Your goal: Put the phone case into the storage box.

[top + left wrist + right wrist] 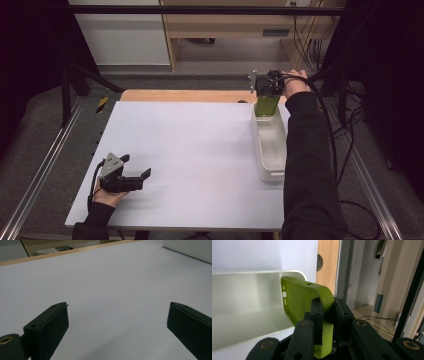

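Between the jaws of the right gripper (328, 315) sits a green phone case (304, 302), clamped on one edge, jaws close together on the thin wall. From above, that gripper (266, 95) hangs over the far end of a white bin (272, 147), case (266, 106) pointing down, its lower end at or just inside the bin rim; whether it touches the bottom cannot be told. Ahead of the jaws in the right gripper view lies the bin's inner wall (249, 305), pale and bare, with the case's free end near the rounded far corner. Step in hand looks like dropping the case into the bin. To do it well: keep the case over the bin's opening, not over the rim, lower until its free end is well below the rim, tilt so the case lies along the bin's long axis rather than standing on end, then part the jaws and lift straight up so the soft wall does not snag on a pad. Risk: the floppy case may stick to one jaw or tip out over the near wall if let go too high. Left gripper (135, 177) rests low over the table (200, 150) well apart from the bin, jaws spread wide with nothing between them, bare table ahead (112, 290); it is not needed for this step.
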### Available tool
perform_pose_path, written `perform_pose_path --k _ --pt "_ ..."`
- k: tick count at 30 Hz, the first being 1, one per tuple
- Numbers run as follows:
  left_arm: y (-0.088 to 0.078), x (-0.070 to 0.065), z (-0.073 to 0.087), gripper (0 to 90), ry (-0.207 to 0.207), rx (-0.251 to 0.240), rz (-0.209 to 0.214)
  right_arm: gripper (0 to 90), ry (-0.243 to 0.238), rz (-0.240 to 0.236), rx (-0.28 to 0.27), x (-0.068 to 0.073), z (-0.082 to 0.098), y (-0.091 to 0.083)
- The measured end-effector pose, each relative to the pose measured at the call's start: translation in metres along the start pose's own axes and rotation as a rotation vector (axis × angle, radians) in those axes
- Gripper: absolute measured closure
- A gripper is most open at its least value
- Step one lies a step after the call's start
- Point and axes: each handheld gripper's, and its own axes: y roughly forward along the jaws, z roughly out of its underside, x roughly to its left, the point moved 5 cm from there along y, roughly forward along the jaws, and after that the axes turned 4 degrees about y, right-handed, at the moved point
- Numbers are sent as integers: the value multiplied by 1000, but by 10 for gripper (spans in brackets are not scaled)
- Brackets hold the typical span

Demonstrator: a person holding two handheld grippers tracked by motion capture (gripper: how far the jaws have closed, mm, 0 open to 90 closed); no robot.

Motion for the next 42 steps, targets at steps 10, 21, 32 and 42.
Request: perform_pose_path --k 10,21,32,42 --pt "0 1 0 32 1 3 1 790 -10 -13 -4 2 -1 9" --pt "1 0 0 32 2 4 2 789 -8 -39 1 6 -3 24" --pt "1 0 1 32 0 5 3 788 -9 -48 2 7 -2 32" --pt "1 1 1 32 0 6 3 641 14 -35 25 7 0 34"
